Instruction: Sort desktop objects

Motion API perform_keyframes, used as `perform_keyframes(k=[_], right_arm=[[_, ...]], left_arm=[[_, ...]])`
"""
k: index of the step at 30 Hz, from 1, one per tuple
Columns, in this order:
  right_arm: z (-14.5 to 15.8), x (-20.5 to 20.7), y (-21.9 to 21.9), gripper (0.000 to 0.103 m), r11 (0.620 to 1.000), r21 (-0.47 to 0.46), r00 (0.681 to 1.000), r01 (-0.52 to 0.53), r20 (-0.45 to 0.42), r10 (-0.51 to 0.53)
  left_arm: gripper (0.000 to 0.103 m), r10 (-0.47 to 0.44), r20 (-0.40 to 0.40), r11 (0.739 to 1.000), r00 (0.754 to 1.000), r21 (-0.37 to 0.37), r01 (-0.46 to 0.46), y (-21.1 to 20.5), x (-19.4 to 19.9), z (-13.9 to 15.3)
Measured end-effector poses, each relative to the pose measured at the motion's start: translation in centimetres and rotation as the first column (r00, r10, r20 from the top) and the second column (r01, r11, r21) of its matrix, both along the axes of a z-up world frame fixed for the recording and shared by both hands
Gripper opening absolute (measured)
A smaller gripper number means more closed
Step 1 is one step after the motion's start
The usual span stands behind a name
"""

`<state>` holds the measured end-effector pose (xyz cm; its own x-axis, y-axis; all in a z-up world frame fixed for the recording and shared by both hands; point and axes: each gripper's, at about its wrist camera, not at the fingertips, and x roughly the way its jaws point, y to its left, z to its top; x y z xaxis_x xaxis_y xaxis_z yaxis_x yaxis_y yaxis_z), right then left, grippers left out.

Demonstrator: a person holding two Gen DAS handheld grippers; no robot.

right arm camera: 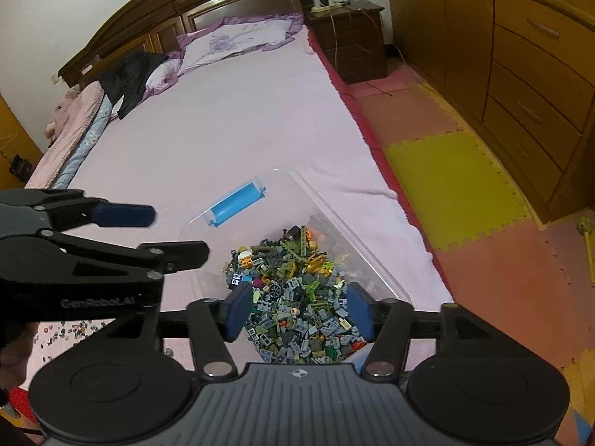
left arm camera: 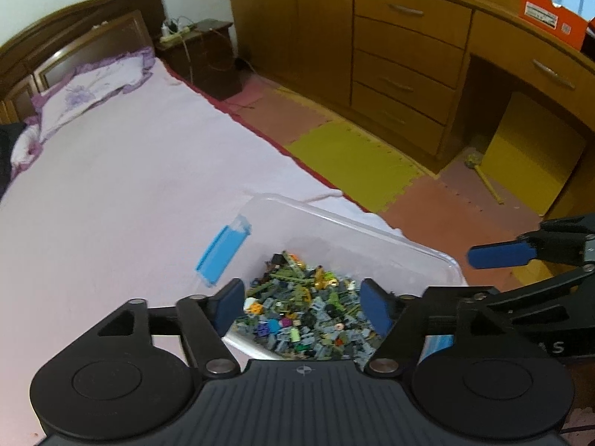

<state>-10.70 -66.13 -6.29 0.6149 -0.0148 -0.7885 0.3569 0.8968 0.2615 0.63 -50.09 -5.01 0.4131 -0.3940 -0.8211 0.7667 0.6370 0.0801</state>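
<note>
A clear plastic bin lies on the bed's pink sheet, with a blue latch on its far side. Inside is a heap of small building bricks, mostly grey and green. My left gripper hangs open over the bin's near end with nothing between its pads. My right gripper is open over the same heap, also holding nothing. The two tools sit side by side: the right one's blue finger shows at the right, the left one's blue finger at the left.
Several tiny loose pieces are scattered on the sheet left of the bin. A pillow and a black garment lie at the headboard end. The bed edge drops to foam floor mats; wooden drawers line the wall.
</note>
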Motion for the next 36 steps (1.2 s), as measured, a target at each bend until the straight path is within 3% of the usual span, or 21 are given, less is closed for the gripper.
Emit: perform_keyframes(k=[4,12,17,36], right_arm=[[0.1,-0.2,0.5,0.073,1.000,-0.016,1.000,0.006,-0.014,-0.006],[0.5,-0.8,1.5,0.082,0.999,-0.038,0.999,0.010,-0.045,-0.012],[0.7,-1.0,1.9,0.089,0.999,-0.044,0.998,0.009,-0.057,-0.012],[1.7,-1.4,1.1,0.091,0.997,-0.067,0.997,-0.031,-0.071,0.026]], left_arm=[[0.085,0.022,0.022,0.999,1.000,0.023,-0.023,0.6,-0.1,0.4],[0.096,0.044,0.048,0.997,0.998,0.057,-0.047,1.8,-0.5,1.1],[0.098,0.062,0.046,0.996,0.997,0.067,-0.065,2.5,-0.9,1.3],[0.100,0.133,0.031,0.989,0.991,0.058,-0.134,3.5,-2.1,1.9]])
